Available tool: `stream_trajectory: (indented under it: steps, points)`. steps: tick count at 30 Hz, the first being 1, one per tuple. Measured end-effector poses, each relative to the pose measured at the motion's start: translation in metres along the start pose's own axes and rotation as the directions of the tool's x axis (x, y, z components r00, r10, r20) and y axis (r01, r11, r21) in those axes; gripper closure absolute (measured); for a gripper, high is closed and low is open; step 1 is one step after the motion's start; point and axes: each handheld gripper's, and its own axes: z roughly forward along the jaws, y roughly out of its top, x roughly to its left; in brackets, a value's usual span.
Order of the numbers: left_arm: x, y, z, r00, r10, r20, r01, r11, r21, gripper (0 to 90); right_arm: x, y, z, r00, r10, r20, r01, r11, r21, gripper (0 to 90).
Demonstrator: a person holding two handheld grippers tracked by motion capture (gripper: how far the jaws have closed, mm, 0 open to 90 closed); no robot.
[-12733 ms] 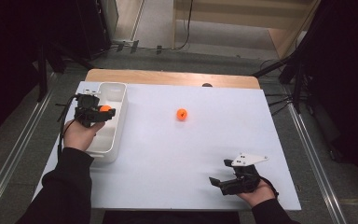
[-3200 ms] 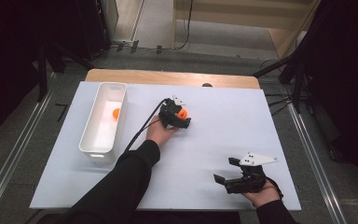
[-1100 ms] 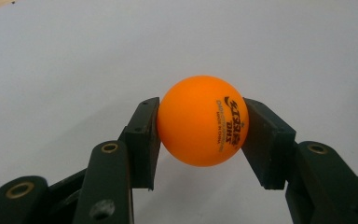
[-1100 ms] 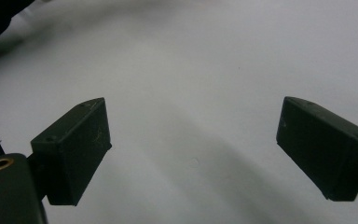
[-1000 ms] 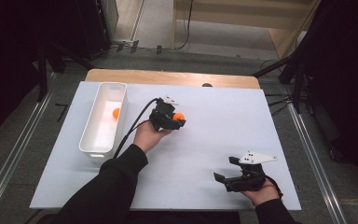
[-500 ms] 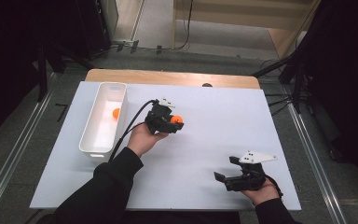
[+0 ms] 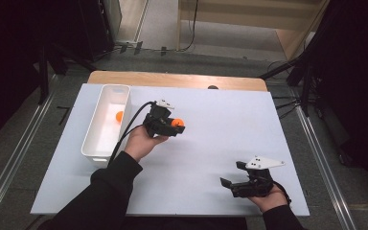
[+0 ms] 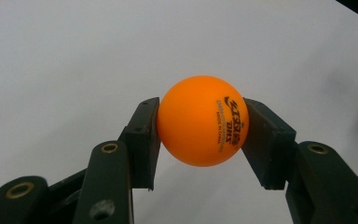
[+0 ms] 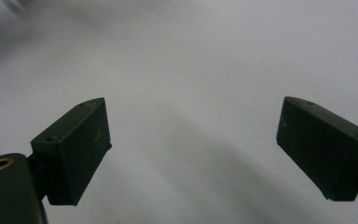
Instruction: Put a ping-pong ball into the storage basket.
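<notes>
Ball [image 8: 202, 120] gripped in left tongs [image 7: 176, 125], bin [image 7: 92, 143] not yet reached.
One ball [image 7: 119, 116] already binned; right tongs [image 7: 232, 186] held open.

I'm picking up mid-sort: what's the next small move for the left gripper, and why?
Probably carry it left, over the white bin. The left gripper is shut on an orange ping-pong ball, one orange ball already lies in that bin, and the gripper is beside the bin, not above it.
</notes>
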Motion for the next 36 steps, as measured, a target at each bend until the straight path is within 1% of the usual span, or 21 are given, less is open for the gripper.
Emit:
stream_trajectory:
  steps: [5, 6, 8, 9, 12, 13, 15, 17, 24, 26, 33, 36]
  points:
    - [0.002, -0.001, -0.006, 1.0000, -0.005, 0.006, 0.005, 1.0000, 0.000, 50.7, -0.001, 0.000, 0.001, 1.0000, 0.003, 0.002, -0.003, 1.000, 0.001, 8.5]
    - [0.003, -0.001, -0.007, 1.0000, -0.001, 0.004, 0.001, 1.0000, 0.003, 50.7, -0.001, 0.001, 0.001, 1.0000, 0.006, 0.003, -0.006, 1.000, -0.001, 8.5]
    - [0.004, -0.001, -0.009, 0.9999, -0.013, 0.012, 0.013, 0.9999, 0.008, 50.7, -0.002, 0.001, 0.000, 0.9999, 0.008, 0.007, -0.008, 1.000, -0.003, 8.5]
    - [0.004, -0.001, -0.010, 0.9998, -0.016, 0.012, 0.015, 0.9999, 0.006, 50.7, -0.001, 0.000, 0.000, 0.9999, 0.014, 0.007, -0.014, 1.000, 0.000, 8.5]
    - [0.004, -0.002, -0.013, 0.9997, -0.019, 0.018, 0.019, 0.9998, 0.008, 50.6, -0.001, 0.000, 0.000, 0.9999, 0.012, 0.004, -0.012, 1.000, -0.003, 8.5]
    - [0.004, -0.002, -0.014, 0.9997, -0.013, 0.021, 0.013, 0.9998, 0.014, 50.6, -0.001, 0.000, 0.000, 0.9999, 0.010, 0.005, -0.010, 1.000, -0.003, 8.5]
    - [0.003, -0.002, -0.015, 0.9995, -0.019, 0.025, 0.018, 0.9998, 0.010, 50.6, -0.001, 0.000, -0.001, 0.9999, 0.006, 0.009, -0.006, 1.000, 0.001, 8.5]
    - [0.004, -0.002, -0.017, 0.9995, -0.010, 0.029, 0.009, 0.9997, 0.021, 50.6, 0.000, 0.000, -0.001, 0.9999, 0.010, 0.008, -0.010, 1.000, 0.000, 8.5]
    - [0.006, -0.002, -0.022, 0.9990, -0.011, 0.042, 0.010, 0.9995, 0.031, 50.6, -0.001, 0.000, -0.001, 0.9999, 0.006, 0.010, -0.006, 1.000, 0.002, 8.5]
    - [0.006, -0.002, -0.023, 0.9988, -0.008, 0.048, 0.006, 0.9990, 0.045, 50.6, 0.000, 0.000, -0.001, 0.9999, 0.005, 0.012, -0.005, 1.000, 0.003, 8.5]
    - [0.007, -0.001, -0.027, 0.9989, -0.002, 0.048, 0.000, 0.9986, 0.053, 50.6, -0.001, 0.000, -0.001, 0.9999, 0.003, 0.012, -0.002, 1.000, -0.003, 8.5]
    - [0.006, 0.000, -0.030, 0.9983, 0.000, 0.058, -0.003, 0.9982, 0.059, 50.6, -0.001, 0.000, -0.001, 1.0000, -0.001, 0.009, 0.001, 1.000, -0.002, 8.5]
